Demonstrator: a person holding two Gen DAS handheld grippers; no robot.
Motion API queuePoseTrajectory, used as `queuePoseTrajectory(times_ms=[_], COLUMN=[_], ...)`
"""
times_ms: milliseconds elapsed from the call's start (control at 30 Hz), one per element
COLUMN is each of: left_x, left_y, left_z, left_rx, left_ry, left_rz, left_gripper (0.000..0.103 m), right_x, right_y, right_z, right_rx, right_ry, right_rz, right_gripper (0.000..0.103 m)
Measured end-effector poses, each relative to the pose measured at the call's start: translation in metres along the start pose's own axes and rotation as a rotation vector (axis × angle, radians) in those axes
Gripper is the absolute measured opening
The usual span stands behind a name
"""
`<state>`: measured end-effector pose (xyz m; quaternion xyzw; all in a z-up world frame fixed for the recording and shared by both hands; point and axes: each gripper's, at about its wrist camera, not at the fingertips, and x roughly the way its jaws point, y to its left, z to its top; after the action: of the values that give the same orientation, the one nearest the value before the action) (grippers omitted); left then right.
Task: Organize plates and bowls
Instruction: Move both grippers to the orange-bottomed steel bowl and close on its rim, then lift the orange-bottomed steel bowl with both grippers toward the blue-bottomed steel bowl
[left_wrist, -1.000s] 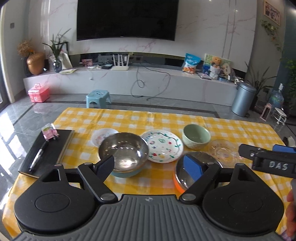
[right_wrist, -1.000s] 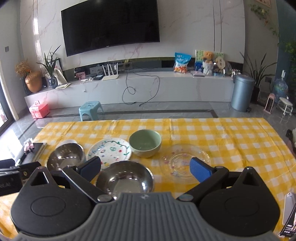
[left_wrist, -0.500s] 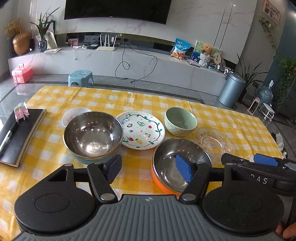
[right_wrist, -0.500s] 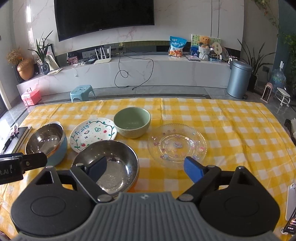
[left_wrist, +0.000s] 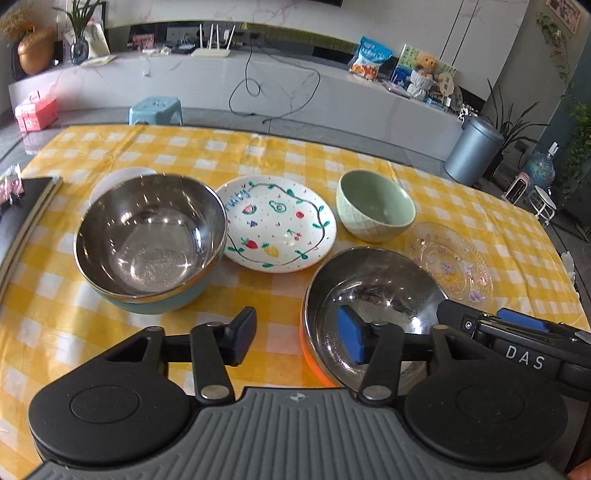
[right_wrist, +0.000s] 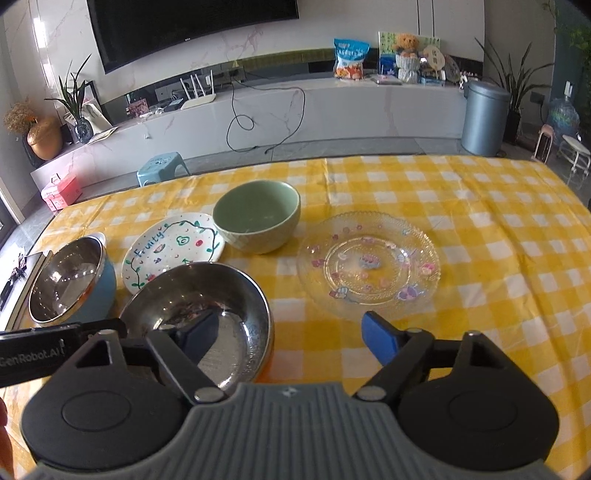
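A steel bowl with an orange outside (left_wrist: 373, 295) (right_wrist: 207, 299) stands nearest on the yellow checked table. My left gripper (left_wrist: 295, 338) is open, its jaws either side of this bowl's left rim. My right gripper (right_wrist: 291, 336) is open, its jaws either side of the bowl's right rim. A steel bowl with a blue outside (left_wrist: 147, 236) (right_wrist: 66, 284) stands left. A painted fruit plate (left_wrist: 277, 229) (right_wrist: 170, 251), a green bowl (left_wrist: 375, 210) (right_wrist: 258, 216) and a clear glass plate (left_wrist: 450, 262) (right_wrist: 369, 262) lie beyond.
A small white dish (left_wrist: 118, 177) lies behind the blue bowl. A black notebook (left_wrist: 22, 214) lies at the table's left edge. The tablecloth (right_wrist: 480, 206) covers the table to its far edge; beyond are a blue stool (left_wrist: 155, 109) and a grey bin (right_wrist: 484, 118).
Both grippers have moved forward and down toward the orange steel bowl. The left gripper's jaws have narrowed. The dishes have not moved.
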<state>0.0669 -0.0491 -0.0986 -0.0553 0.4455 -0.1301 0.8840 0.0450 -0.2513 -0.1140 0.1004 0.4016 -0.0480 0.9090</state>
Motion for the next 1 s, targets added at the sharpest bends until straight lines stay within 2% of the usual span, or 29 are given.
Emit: queuePoseTrajectory(times_ms=[67,200,333,467,567,833,1000], left_x=[0.006,0.015,0.024,0.028,0.028,0.007,-0.022], left_y=[0.002,0.003,0.003,0.002,0.000,0.009,0.029], left_z=[0.001,0.003,0.003,0.002,0.003,0.003,-0.001], left_rx=[-0.007,-0.014,-0.015,-0.017,-0.005,-0.018,-0.047], left_ry=[0.015,0.037,0.063,0.077,0.078,0.053,0.053], left_rz=[-0.014,-0.027,-0.036,-0.051,-0.044,-0.019,0.025], left_gripper=[0.050,0.039,0.028,0.012,0.011,0.009,0.008], right_x=[0.009,0.021,0.027,0.031,0.031,0.018,0.004], right_y=[0.000,0.001,0.005,0.005,0.006,0.017,0.038], right_z=[0.001,0.004,0.004,0.005,0.005,0.005,-0.001], right_rx=[0.008,0.031,0.030,0.041,0.042,0.039,0.028], right_ry=[0.031,0.075,0.097,0.121,0.122,0.128,0.146], right_rz=[0.009,0.036,0.041,0.041,0.036,0.043,0.092], right_gripper=[0.064,0.055,0.039,0.022,0.010,0.003,0.002])
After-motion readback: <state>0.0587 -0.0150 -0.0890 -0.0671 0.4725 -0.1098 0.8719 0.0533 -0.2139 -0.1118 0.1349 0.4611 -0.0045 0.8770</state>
